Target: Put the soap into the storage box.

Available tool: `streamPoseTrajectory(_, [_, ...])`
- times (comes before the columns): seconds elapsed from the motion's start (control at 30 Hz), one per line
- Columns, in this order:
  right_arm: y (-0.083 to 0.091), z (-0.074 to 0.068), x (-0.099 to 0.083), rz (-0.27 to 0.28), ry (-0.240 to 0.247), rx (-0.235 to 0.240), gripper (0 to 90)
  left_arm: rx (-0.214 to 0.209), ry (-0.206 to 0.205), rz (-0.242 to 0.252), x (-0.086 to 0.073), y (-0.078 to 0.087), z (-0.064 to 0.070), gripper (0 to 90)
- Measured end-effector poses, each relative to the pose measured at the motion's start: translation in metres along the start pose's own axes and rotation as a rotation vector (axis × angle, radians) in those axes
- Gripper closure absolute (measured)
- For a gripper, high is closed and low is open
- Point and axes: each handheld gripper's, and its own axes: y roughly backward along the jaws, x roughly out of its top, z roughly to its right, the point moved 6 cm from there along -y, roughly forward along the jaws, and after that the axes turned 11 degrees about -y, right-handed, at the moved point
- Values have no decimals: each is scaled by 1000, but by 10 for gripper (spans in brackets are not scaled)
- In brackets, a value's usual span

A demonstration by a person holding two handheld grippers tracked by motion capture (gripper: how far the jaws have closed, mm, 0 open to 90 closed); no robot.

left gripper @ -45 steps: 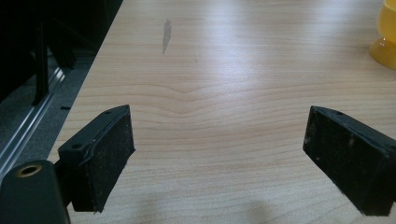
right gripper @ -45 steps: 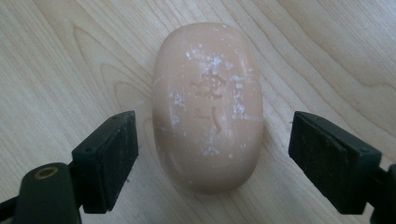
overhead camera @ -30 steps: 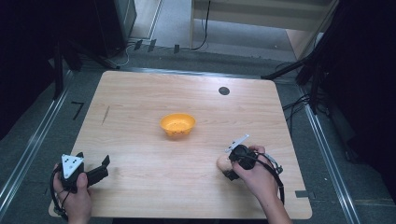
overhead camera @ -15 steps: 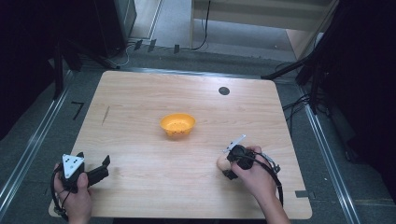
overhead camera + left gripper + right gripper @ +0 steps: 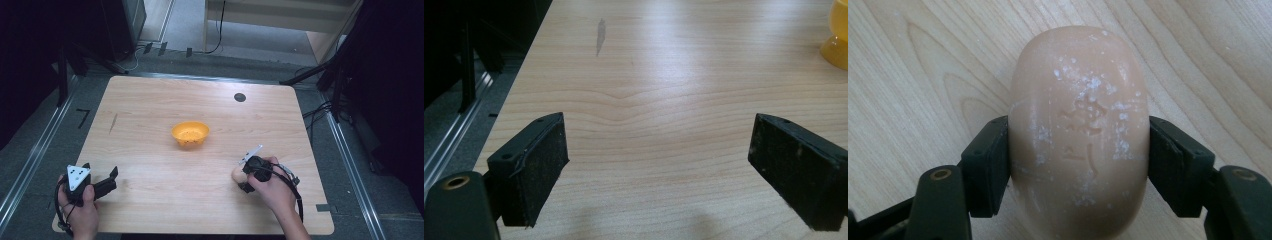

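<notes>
Right gripper [image 5: 1079,150] clamps a peach-coloured oval soap [image 5: 1079,135] at the table [image 5: 150,115], jaws pressed flat against the bar's two long sides approx. halfway along its length. The soap sits between the pads with both ends sticking out past them, its stamped top face (dusted w/ white specks) turned to the gripper's camera; wood grain shows close behind it, but whether it touches the tabletop cannot be told. In the high view the right gripper [image 5: 245,175] sits under the right hand [image 5: 270,185] near the table's near-right part, a pale bit of soap [image 5: 237,174] peeking out on the gripper's left side.

Left gripper [image 5: 659,165] is spread wide and holds nothing: its two black pads stand far apart, bare wood between them, approx. level w/ the tabletop. A dark streak [image 5: 600,35] marks the wood well ahead of it, toward its left jaw. An orange bowl [image 5: 836,35] shows ahead of its right jaw, well apart from it. In the high view the left gripper [image 5: 107,181], gripped by the left hand [image 5: 80,212], lies at the near-left corner, and the bowl [image 5: 190,134] stands mid-table, between and beyond both tools, touching neither.
</notes>
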Motion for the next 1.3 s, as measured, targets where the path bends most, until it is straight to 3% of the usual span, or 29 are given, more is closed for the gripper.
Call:
streamPoseTrajectory(0.3, [3,4,-1,-13,28,4,335,0,-6,-1,0,0,0,95])
streamPoseTrajectory(0.37, [5,4,-1,-17,33,7,335,11,-5,-4,0,0,0,147])
streamPoseTrajectory(0.83, [21,6,12,-4,83,19,335,10,-2,2,0,1,0,132])
streamPoseTrajectory(1.3, [32,5,33,-9,155,38,336,-15,-17,-7,0,0,2,16])
